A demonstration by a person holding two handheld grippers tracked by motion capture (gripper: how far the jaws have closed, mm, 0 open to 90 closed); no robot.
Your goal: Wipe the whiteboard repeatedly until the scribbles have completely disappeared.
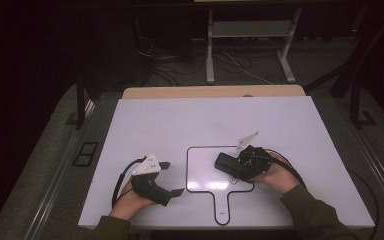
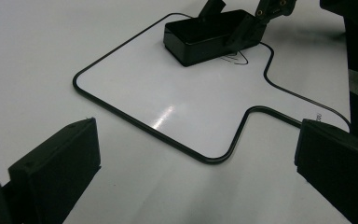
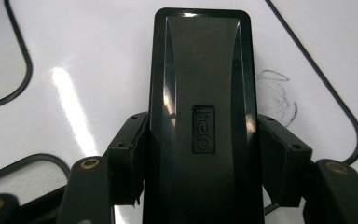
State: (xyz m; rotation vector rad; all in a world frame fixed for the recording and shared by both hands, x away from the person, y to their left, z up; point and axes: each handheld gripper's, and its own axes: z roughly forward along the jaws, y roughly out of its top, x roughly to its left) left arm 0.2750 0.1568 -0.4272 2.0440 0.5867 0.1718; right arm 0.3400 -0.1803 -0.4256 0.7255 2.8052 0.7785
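The right claw (image 1: 232, 165) is gripping a black eraser block (image 1: 226, 162) by its two long sides, and the block's long axis is running straight out along the claw's own line, away from the right hand (image 1: 275, 175) and toward the person's left. It is sitting on a small paddle-shaped whiteboard (image 1: 200, 175) outlined in black, which is lying flat on the white tabletop (image 1: 180, 120) with its handle pointing back toward the person. In the right gripper view the jaws are pressing against both flanks of the block, and a faint pen scribble (image 3: 277, 95) is showing on the board just beside its right edge, so any wiping stroke would probably have to travel sideways, across the block's length, to reach it. The left claw (image 1: 172, 178) is standing well apart with nothing between its jaws, hovering near the board's left edge, so the right hand is plainly the nearer one. The only readable writing is the raised brand "deli" (image 3: 203, 129) moulded into the block's top; a tiny mark on the board's handle is too small to read.
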